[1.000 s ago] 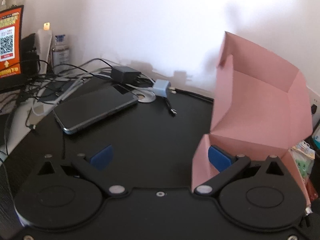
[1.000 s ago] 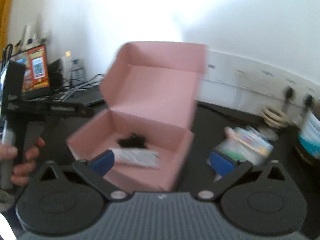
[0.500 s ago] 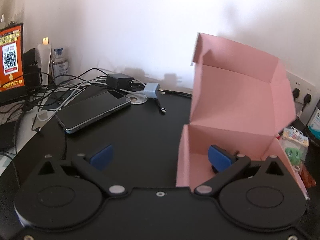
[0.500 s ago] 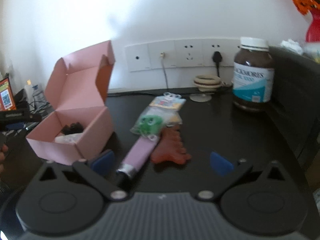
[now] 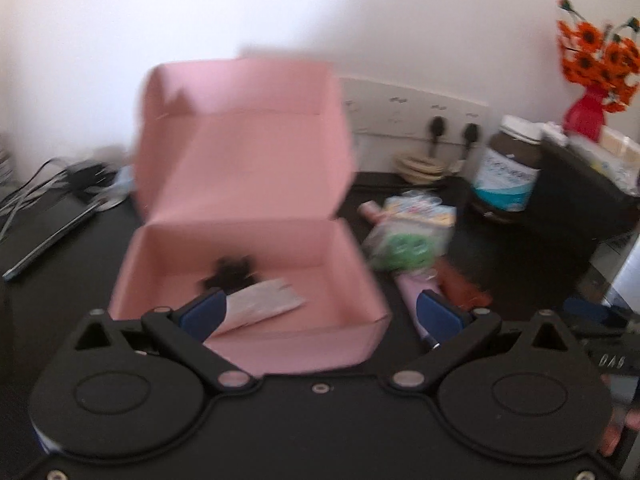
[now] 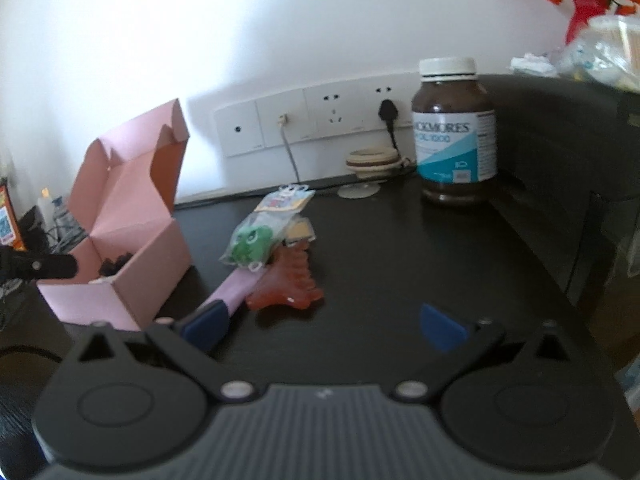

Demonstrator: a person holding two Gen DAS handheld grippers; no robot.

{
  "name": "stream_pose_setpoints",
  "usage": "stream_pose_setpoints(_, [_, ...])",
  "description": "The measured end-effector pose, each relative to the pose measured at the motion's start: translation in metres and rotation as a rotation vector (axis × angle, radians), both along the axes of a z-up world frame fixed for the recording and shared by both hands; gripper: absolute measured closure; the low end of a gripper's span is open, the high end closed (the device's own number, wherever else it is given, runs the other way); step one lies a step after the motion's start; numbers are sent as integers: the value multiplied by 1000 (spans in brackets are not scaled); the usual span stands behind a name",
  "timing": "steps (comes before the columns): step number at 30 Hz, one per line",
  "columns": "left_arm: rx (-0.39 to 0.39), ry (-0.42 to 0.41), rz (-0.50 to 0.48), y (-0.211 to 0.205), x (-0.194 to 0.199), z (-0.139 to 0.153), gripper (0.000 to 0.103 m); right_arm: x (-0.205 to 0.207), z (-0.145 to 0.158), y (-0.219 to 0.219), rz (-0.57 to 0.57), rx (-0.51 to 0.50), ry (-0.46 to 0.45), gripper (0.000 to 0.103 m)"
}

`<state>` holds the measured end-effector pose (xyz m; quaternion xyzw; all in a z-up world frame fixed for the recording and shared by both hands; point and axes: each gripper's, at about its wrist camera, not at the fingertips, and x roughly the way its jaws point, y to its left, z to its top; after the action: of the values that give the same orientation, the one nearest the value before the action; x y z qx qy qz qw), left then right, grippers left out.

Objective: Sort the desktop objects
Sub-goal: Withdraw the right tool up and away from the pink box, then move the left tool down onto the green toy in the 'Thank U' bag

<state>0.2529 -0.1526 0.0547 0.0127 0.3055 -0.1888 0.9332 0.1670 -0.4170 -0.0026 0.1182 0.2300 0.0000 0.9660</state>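
A pink cardboard box stands open on the black desk with its lid upright. Inside lie a black item and a white packet. My left gripper is open at the box's front wall, its left pad over the inside and its right pad outside. My right gripper is open and empty, just short of a red claw hair clip. A pink tube runs past its left fingertip. A green toy packet lies behind the clip. The pink box sits to the left.
A brown supplement bottle stands at the back right by a raised black ledge. Wall sockets with plugged cables line the back. A phone and tangled cables lie left of the box. Orange flowers in a red vase are on the far right.
My left gripper has swung right and now faces the box's open front, blurred by motion. My right gripper turned from the box to the items on the desk and came closer to the hair clip.
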Motion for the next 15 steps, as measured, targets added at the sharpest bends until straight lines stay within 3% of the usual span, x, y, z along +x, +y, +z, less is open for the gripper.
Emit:
stream_pose_setpoints(7, [128,-11,-118,-75,25,10,0,2,-4,-9,-4,73,20,1])
stream_pose_setpoints(15, [228,98,-161,-124,71,-7,0,-2,-8,-23,-97,132,21,1])
